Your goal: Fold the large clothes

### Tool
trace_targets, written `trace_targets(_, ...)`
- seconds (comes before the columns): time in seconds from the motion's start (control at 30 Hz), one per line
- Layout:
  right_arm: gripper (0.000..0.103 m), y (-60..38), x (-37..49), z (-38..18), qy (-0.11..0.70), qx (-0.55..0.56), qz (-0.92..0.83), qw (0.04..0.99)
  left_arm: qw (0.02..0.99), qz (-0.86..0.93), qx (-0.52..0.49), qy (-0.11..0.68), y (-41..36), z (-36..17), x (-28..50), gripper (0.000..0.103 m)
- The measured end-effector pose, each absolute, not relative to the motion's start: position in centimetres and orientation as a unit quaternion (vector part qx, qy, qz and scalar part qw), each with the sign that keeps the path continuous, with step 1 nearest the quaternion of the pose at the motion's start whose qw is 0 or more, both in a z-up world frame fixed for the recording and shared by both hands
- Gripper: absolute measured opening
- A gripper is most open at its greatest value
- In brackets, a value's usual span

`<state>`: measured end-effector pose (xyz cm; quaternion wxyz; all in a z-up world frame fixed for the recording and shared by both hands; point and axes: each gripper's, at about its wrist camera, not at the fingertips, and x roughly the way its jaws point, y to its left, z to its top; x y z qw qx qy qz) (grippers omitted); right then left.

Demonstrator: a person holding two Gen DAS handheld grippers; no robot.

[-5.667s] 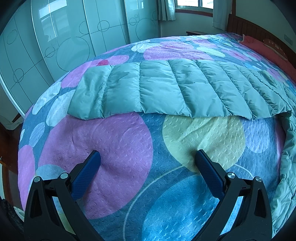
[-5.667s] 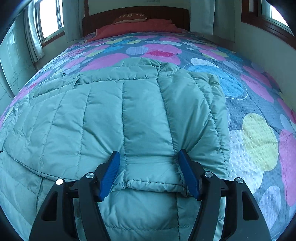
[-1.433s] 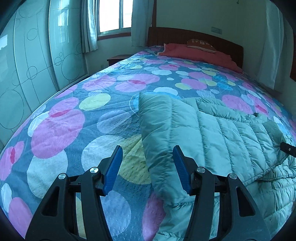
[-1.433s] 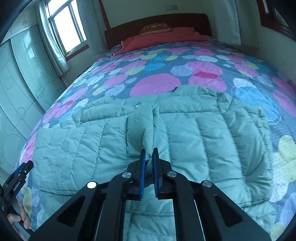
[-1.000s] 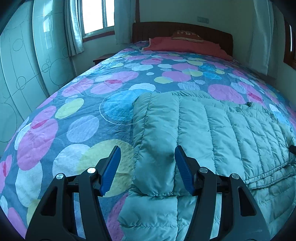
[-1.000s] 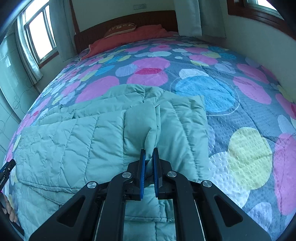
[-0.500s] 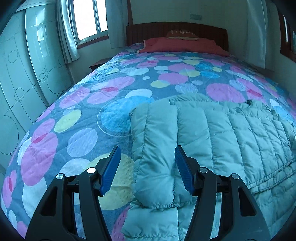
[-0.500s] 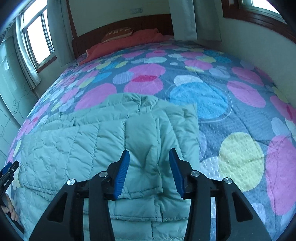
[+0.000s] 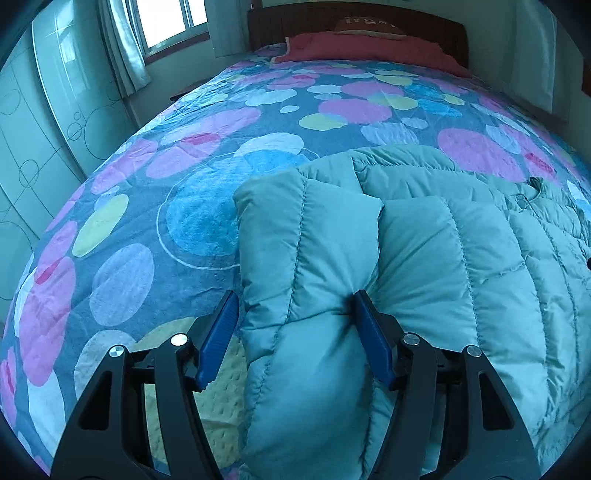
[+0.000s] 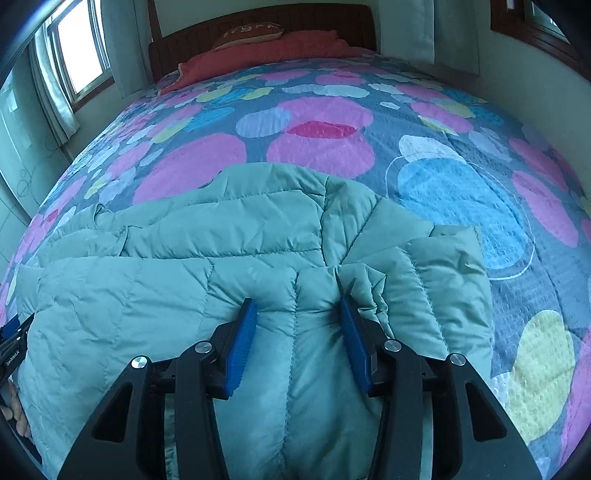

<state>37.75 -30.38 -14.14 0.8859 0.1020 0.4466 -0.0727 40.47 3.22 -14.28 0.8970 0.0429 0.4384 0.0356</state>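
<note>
Your left gripper (image 9: 293, 314) stands over the near left edge of the teal quilted jacket (image 9: 424, 266), which lies spread on the bed's spotted bedspread (image 9: 155, 192). Its 2 blue fingers (image 9: 218, 334) are parted wide: the one at 3 o'clock presses a dent into the padding, while the one at 9 o'clock sits just beside the folded sleeve's edge, over the bedspread, so a puffy fold lies between them but is not pinched. In your right wrist view the right gripper (image 10: 297, 310) rests on the jacket (image 10: 184, 266) nearer its other side, and its jaws have just been opening; they now stand apart with 1 quilted panel between them, the blue pads (image 10: 243, 339) lying against the fabric on both sides without squeezing it. Folded layers of the jacket bunch up at 1 o'clock from this gripper. At 9 o'clock, on the frame's edge, your other gripper's black tip and your fingers (image 10: 14, 413) just show. Beyond the jacket, at 12 o'clock, the bedspread runs to a red pillow (image 10: 266, 46) against the dark wooden headboard (image 10: 258, 22), with a curtained window (image 10: 79, 48) at 10 o'clock.
</note>
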Motion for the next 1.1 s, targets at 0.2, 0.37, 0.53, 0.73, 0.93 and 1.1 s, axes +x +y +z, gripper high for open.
trace_targets(0.2,0.047,-29.7,33.7,-14.5,0.444,0.093,-0.069,0.889,0.906,0.017,0.008,0.422,3.4,-13.7,36.1,0.064)
trace_targets(0.37,0.049,-29.1,32.8,-14.6,0.444,0.079,-0.063,0.89,0.899,0.018,0.001,0.437,3.3,-14.1,35.2,0.064)
trace_targets(0.53,0.055,-28.0,31.5,-15.2,0.438,0.058,-0.069,0.895,0.91,-0.001,-0.017,0.415,2.7,-13.4,33.3,0.065)
trace_targets(0.73,0.056,-28.7,30.7,-14.8,0.437,0.086,-0.057,0.894,0.906,-0.004,0.027,0.423,1.9,-14.7,33.4,0.067)
trace_targets(0.93,0.056,-29.6,26.1,-13.4,0.428,0.102,-0.065,0.896,0.902,-0.001,-0.016,0.431,3.9,-13.3,30.2,0.067)
trace_targets(1.1,0.056,-30.4,20.9,-13.3,0.437,0.106,-0.077,0.89,0.9,0.009,-0.033,0.434,5.2,-12.7,25.4,0.067)
